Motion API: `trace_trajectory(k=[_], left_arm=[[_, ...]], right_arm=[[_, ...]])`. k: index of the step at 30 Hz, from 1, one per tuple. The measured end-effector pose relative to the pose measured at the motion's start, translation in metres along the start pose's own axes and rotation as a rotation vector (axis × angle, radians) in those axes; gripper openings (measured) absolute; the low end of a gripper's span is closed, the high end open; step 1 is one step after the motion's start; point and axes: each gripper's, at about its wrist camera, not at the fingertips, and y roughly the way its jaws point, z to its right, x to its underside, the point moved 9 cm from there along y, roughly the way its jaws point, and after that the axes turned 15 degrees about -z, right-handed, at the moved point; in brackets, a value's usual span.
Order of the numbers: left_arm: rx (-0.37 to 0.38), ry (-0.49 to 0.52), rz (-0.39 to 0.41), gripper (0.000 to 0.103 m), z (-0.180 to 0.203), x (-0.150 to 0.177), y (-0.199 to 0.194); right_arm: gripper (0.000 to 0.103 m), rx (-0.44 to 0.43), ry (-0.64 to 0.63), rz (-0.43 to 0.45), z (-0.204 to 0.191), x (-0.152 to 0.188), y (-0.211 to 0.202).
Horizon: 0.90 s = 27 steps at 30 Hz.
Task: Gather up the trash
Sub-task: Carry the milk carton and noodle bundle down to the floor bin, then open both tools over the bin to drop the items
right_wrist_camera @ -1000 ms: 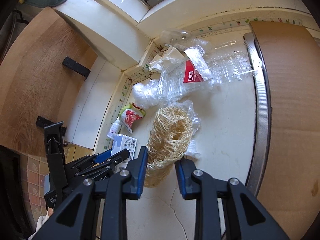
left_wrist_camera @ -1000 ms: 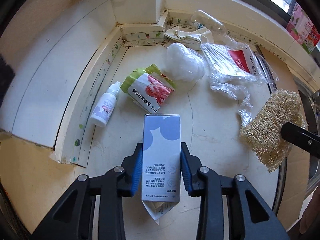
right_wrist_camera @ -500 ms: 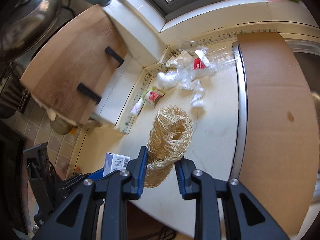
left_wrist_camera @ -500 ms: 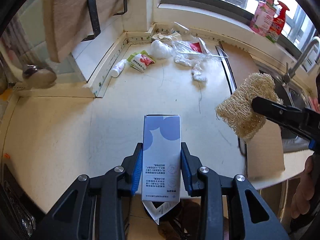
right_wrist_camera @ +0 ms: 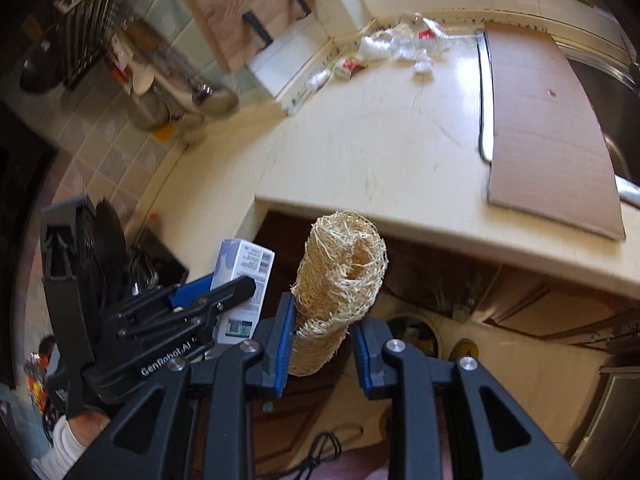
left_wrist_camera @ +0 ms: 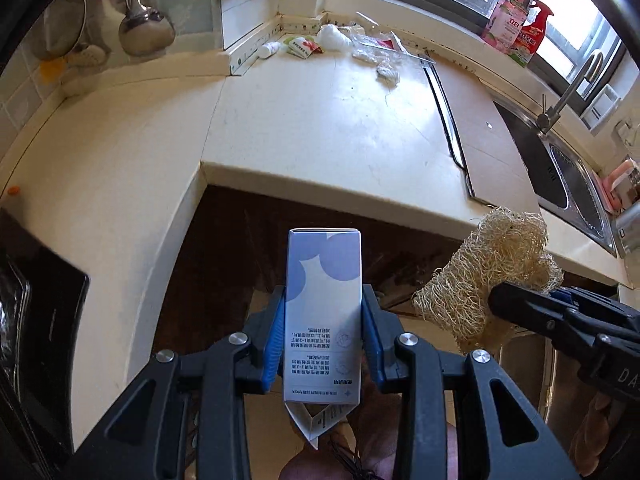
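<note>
We carry the pale blue-and-white cardboard carton [left_wrist_camera: 322, 312] clamped in the left tongs [left_wrist_camera: 322, 334] and the straw-coloured fibrous loofah [right_wrist_camera: 340, 280] pinched in the right tongs [right_wrist_camera: 322, 342], gripping firmly until over a bin.

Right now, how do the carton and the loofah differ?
The carton is a flat-sided blue and white printed box; the loofah is a tan, fibrous, open-meshed tube. The carton sits in the left tongs, the loofah in the right tongs. Both are clamped and held off the counter, past its edge.
</note>
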Motion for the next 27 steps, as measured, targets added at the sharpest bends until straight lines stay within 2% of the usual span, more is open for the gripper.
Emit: trace_trajectory(k=[5,11,18,27], left_arm=[[0.015,-0.025,-0.052,0.033,0.0,0.039,0.021],[0.039,-0.126,-0.091,0.033,-0.013,0.061,0.057],[0.053,-0.226,-0.196,0.033,-0.035,0.076,0.153],[0.066,-0.236,-0.286,0.036,-0.059,0.086,0.247]], right_arm=[[0.026,0.047,-0.016,-0.075,0.007,0.028,0.019],[0.027,0.133,-0.075,-0.166,0.026,0.04,0.063],[0.027,0.155,-0.085,-0.284,0.059,0.05,0.149],[0.03,0.202,-0.071,-0.384,0.097,0.044,0.248]])
